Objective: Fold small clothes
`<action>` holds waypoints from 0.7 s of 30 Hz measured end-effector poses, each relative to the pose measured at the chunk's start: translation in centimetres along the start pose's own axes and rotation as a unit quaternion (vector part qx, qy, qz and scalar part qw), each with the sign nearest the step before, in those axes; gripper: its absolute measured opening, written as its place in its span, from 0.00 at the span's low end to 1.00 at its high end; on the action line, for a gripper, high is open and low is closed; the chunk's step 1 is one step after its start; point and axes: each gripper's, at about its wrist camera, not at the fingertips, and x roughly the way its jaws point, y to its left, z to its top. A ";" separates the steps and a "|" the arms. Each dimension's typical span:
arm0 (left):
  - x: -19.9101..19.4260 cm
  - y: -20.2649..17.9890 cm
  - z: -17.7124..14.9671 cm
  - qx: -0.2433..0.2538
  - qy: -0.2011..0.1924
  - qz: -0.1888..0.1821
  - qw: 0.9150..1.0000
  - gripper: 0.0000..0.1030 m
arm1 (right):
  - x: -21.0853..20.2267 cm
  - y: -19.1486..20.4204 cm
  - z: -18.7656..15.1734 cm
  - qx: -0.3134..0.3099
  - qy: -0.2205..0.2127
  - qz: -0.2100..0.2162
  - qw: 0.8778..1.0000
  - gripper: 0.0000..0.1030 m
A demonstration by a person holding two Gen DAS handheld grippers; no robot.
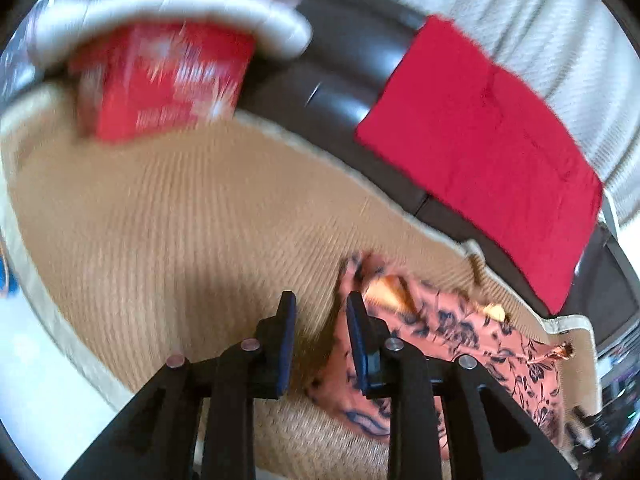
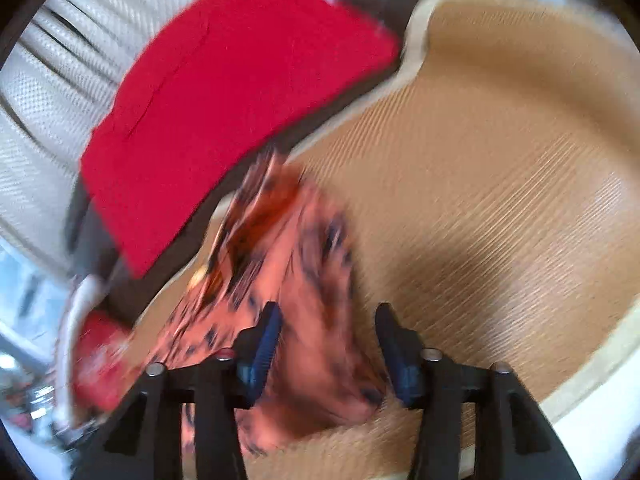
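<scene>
The floral garment (image 2: 304, 320) lies crumpled on the woven mat (image 2: 500, 160), under the right tongs (image 2: 326, 332), parted and empty; left tongs (image 1: 320, 320), narrower, sit just left of it.

**Obscured and unreadable — both wrist views**

My right view is motion-smeared: the floral garment (image 2: 304, 280) shows no readable print or edges, and my left finger (image 2: 264, 340) covers part of it. In my left view the red box (image 1: 160, 80) carries white lettering too blurred to read — its basket rim (image 1: 172, 4) is smeared as well. The red cloth (image 2: 224, 92) runs past the frame's top.
</scene>
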 end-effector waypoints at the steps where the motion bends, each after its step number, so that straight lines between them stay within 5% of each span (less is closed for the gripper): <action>1: 0.0 -1.1 0.0 0.023 -0.006 -0.012 1.000 0.28 | -0.9 -0.1 0.4 -0.009 -0.024 -0.013 1.000 0.53; 3: 0.9 -3.0 -0.7 0.053 0.002 -0.040 0.998 0.28 | -2.4 -0.2 0.9 -0.009 -0.073 -0.023 0.997 0.54; 5: 2.3 -5.0 -1.7 0.088 0.033 -0.076 0.993 0.28 | -2.8 0.4 1.2 -0.026 -0.086 0.020 0.996 0.54; 11: 6.6 -12.0 -5.8 0.189 0.127 -0.143 0.963 0.28 | 3.8 5.0 -0.1 -0.115 0.018 0.054 0.992 0.54; 14: 10.2 -13.7 -6.4 0.177 0.214 -0.178 0.944 0.28 | 7.1 7.3 -0.5 -0.155 0.061 0.048 0.985 0.54; 17: 13.2 -14.5 -6.1 0.146 0.249 -0.184 0.940 0.28 | 10.8 8.6 -0.8 -0.177 0.102 0.026 0.979 0.54; 21: 16.2 -15.9 -4.0 0.127 0.249 -0.187 0.942 0.28 | 12.4 10.9 -0.2 -0.205 0.089 0.041 0.974 0.54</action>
